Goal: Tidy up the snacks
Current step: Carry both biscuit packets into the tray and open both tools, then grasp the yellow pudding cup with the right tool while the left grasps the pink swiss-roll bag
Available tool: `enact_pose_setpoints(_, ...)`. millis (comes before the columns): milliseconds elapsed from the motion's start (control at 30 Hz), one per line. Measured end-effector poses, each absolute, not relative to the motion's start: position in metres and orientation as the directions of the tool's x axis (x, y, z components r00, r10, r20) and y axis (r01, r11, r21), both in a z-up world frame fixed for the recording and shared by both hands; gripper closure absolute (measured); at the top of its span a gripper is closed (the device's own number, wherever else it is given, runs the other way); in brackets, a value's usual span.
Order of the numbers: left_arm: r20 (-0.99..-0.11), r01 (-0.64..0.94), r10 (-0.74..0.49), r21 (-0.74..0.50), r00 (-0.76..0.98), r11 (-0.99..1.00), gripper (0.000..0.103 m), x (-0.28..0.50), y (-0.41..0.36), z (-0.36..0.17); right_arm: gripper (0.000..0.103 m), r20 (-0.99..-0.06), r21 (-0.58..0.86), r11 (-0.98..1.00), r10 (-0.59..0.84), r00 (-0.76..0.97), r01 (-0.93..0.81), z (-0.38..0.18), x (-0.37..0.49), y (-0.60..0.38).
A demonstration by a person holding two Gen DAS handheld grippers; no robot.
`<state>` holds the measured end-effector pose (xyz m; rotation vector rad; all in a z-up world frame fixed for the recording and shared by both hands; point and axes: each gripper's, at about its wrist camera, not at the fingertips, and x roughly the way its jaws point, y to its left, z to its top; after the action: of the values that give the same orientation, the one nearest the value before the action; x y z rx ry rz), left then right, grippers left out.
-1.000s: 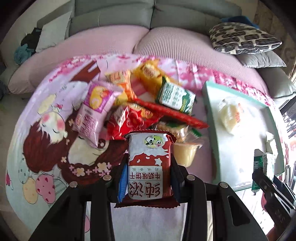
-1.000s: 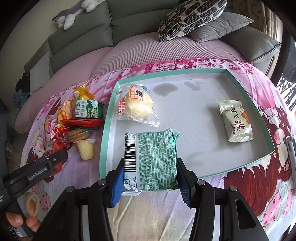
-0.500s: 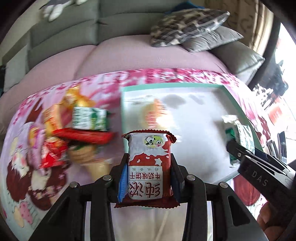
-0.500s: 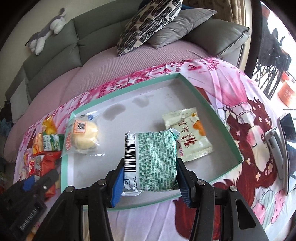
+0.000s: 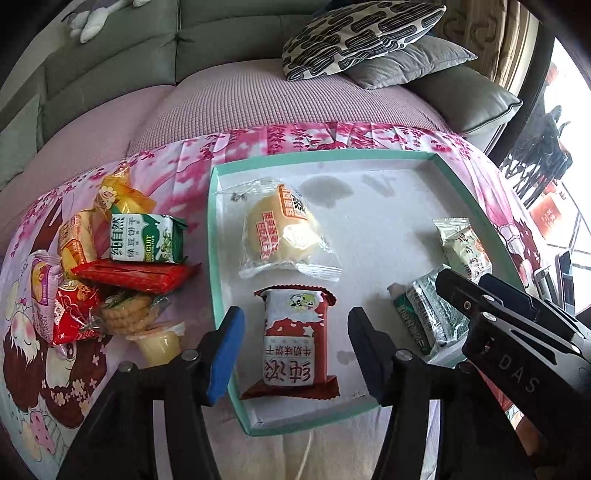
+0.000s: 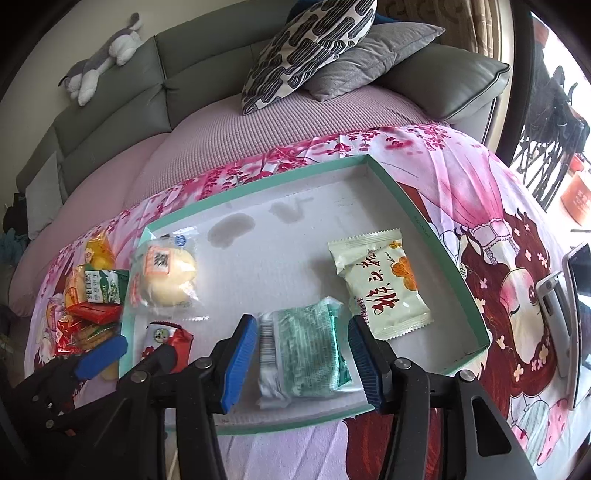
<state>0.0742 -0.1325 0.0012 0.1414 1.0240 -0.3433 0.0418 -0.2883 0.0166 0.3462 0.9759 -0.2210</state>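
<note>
The teal-rimmed tray (image 5: 212, 240) (image 6: 417, 214) lies on the pink cloth. My left gripper (image 5: 295, 314) (image 6: 136, 350) hangs over the tray's near left corner, and its jaws are opening. The red-and-white biscuit pack (image 5: 295, 339) (image 6: 166, 339) lies flat on the tray floor between them, clear of both pads. My right gripper (image 6: 303, 319) (image 5: 465, 284) is over the tray's near middle. The green pack (image 6: 303, 350) (image 5: 421, 317) looks blurred low between its fingers, with slim gaps along both pads. A wrapped bun (image 5: 280, 229) and a pale pack (image 6: 380, 288) also lie in the tray.
Left of the tray is a pile of snacks: a green-and-white biscuit pack (image 5: 144, 240), a long red pack (image 5: 136, 275), a jelly cup (image 5: 159, 343) and several others. Behind are the sofa and cushions (image 5: 362, 33). A tablet (image 6: 576, 295) stands at the right.
My left gripper swung right from the snack pile to the tray and opened, and the red-and-white pack dropped out. My right gripper moved further over the tray, and the green pack slipped lower between its fingers.
</note>
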Motion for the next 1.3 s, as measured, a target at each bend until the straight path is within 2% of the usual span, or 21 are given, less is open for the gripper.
enact_pose_setpoints(133,-0.856,0.312,-0.185,-0.030,0.482,0.950,0.040,0.076,-0.123,0.005,0.043,-0.843,0.191,0.920,-0.024,0.537,0.341,0.015,0.041,-0.290)
enact_pose_setpoints(200,-0.853,0.284,-0.163,-0.019,0.496,0.959,0.022,0.078,-0.116,0.008,0.034,-0.848,0.187,0.919,-0.027,0.529,0.346,0.014,0.041,-0.291)
enact_pose_setpoints(233,-0.850,0.260,-0.148,-0.013,0.505,0.966,0.020,0.079,-0.111,0.009,0.032,-0.851,0.185,0.918,-0.028,0.525,0.350,0.013,0.041,-0.291)
enact_pose_setpoints(400,-0.832,0.149,-0.061,0.026,0.552,0.989,0.017,0.085,-0.087,0.015,0.016,-0.856,0.183,0.922,-0.022,0.517,0.342,0.009,0.041,-0.291)
enact_pose_setpoints(533,-0.829,0.088,-0.018,0.038,0.559,0.995,0.014,0.090,-0.070,0.014,0.007,-0.851,0.177,0.929,-0.022,0.525,0.326,0.011,0.042,-0.287)
enact_pose_setpoints(600,-0.828,0.069,0.002,0.049,0.560,0.996,0.009,0.091,-0.064,0.013,0.000,-0.848,0.177,0.932,-0.020,0.530,0.318,0.012,0.042,-0.285)
enact_pose_setpoints(700,-0.819,0.041,0.055,0.096,0.571,0.995,0.003,0.090,-0.054,0.012,0.000,-0.837,0.174,0.937,-0.021,0.546,0.303,0.016,0.042,-0.278)
enact_pose_setpoints(1300,-0.829,-0.065,0.072,0.042,0.554,0.997,0.003,0.085,0.018,0.041,0.000,-0.779,0.193,0.971,0.066,0.623,0.138,0.054,0.047,-0.203)
